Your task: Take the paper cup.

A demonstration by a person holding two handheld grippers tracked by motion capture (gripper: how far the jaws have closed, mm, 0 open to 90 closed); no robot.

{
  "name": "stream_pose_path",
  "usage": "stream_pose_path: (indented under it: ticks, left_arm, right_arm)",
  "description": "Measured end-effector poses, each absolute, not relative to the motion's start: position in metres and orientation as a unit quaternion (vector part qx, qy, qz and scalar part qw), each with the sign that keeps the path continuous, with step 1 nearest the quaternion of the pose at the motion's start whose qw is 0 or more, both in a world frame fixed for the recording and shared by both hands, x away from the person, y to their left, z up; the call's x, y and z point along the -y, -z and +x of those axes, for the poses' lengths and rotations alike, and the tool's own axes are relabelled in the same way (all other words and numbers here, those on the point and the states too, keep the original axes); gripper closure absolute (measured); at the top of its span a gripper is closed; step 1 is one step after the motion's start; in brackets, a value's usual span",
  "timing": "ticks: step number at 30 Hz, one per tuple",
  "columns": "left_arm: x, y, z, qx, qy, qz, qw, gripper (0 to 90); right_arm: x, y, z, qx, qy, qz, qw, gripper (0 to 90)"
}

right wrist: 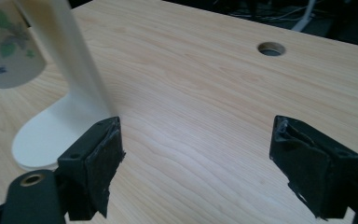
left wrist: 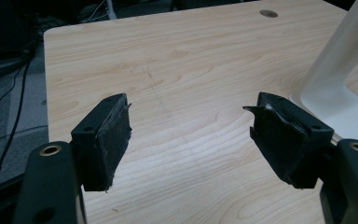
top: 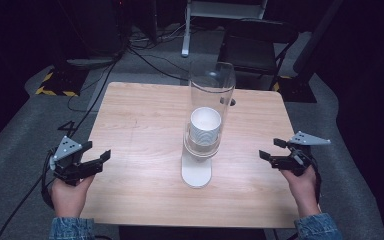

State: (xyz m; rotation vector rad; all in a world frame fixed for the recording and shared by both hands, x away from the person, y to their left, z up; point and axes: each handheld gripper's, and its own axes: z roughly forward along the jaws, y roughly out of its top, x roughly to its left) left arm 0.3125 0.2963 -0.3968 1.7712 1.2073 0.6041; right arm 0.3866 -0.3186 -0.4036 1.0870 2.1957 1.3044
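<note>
Your right hand-held gripper [top: 271, 148] stood open, empty, like the left hand-held gripper [top: 99, 150] | paper cup [top: 205, 126] sat in dispenser [top: 206, 122], mid-counter [top: 145, 125] | you needed a level approach, gripping the cup's lower wall gently.

A: Left gripper [top: 91, 156]?
B: Held in the person's left hand [top: 69, 196], level, pointing inward; fingers [left wrist: 103, 140] spread apart, nothing between.
A: Right gripper [top: 271, 149]?
B: Right hand [top: 303, 189], level, pointing inward; fingers [right wrist: 93, 165] parted, gripping nothing.
</note>
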Motion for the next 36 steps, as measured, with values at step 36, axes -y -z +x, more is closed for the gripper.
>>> stream_pose_path:
  ticks: [36]
  left_arm:
    - [-0.296,0.397,0.292,-0.491,-0.227,0.705,0.459,27.8]
  right_arm:
    - [0.151,0.416,0.394,-0.813,-0.535,0.214,0.080,17.5]
